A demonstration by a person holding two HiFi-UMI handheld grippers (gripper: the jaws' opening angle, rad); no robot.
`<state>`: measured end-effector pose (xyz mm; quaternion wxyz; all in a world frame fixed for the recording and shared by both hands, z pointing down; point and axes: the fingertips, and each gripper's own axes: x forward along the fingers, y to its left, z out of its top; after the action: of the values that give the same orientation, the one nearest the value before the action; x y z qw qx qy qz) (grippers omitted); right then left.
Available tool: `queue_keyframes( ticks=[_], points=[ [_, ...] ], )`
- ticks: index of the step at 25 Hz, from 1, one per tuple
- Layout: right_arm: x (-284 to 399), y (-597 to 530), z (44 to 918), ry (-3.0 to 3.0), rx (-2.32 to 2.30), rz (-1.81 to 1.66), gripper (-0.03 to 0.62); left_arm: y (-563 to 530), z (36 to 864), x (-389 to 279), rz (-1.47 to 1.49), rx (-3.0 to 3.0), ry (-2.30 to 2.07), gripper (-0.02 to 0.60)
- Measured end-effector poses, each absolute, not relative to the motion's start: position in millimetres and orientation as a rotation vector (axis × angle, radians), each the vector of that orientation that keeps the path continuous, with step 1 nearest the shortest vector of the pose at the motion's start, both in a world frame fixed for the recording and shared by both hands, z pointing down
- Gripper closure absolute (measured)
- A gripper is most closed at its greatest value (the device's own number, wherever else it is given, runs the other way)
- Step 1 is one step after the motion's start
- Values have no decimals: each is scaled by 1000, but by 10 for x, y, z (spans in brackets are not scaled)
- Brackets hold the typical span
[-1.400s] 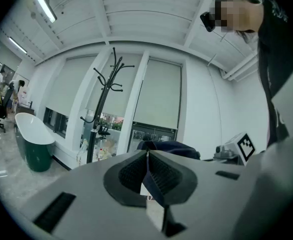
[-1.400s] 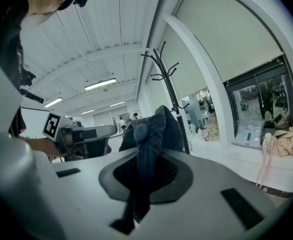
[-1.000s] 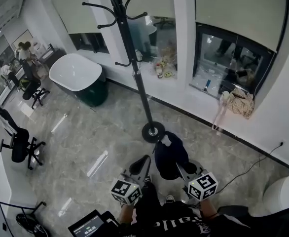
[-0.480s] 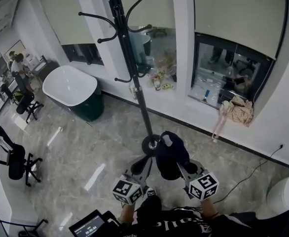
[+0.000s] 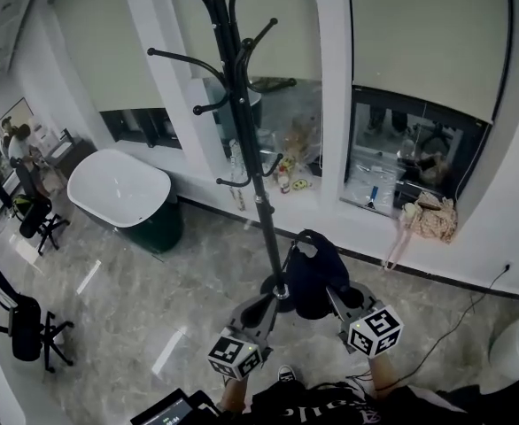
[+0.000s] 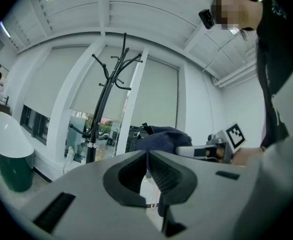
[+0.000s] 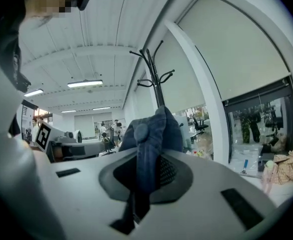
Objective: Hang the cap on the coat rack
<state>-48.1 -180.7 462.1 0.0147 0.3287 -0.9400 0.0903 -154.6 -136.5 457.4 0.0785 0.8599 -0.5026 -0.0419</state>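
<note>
The black coat rack (image 5: pixel 251 158) stands ahead of me, its hooks branching near the top and its round base (image 5: pixel 282 296) on the floor. My right gripper (image 5: pixel 336 296) is shut on the dark navy cap (image 5: pixel 313 266), which hangs just right of the pole, low down near the base. In the right gripper view the cap (image 7: pixel 147 136) is pinched between the jaws, with the rack (image 7: pixel 154 81) beyond it. My left gripper (image 5: pixel 261 307) hovers beside the pole, shut and holding nothing. In the left gripper view the cap (image 6: pixel 160 137) shows to the right of the rack (image 6: pixel 104 91).
A white tub on a green base (image 5: pixel 122 190) sits at the left by the wall. Office chairs (image 5: pixel 25 328) stand at the far left. A windowsill holds bottles (image 5: pixel 286 180), and a beige bag (image 5: pixel 429 216) lies at the right. A cable (image 5: pixel 445 330) runs over the floor.
Both grippers and the cap have risen and come closer to the rack's pole. The view has tilted up, so more of the upper hooks show. The right grip on the cap is unchanged.
</note>
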Motion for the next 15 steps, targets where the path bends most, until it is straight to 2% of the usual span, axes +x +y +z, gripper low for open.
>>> queue_keyframes(
  ticks=[8, 15],
  points=[
    [-683, -2362, 4072, -2979, 1162, 154, 562, -1588, 4621, -1905, -122, 2605, -1430, 577],
    [-596, -2765, 3468, -2994, 1235, -23, 562, -1771, 4675, -1922, -125, 2615, -1356, 577]
  ],
)
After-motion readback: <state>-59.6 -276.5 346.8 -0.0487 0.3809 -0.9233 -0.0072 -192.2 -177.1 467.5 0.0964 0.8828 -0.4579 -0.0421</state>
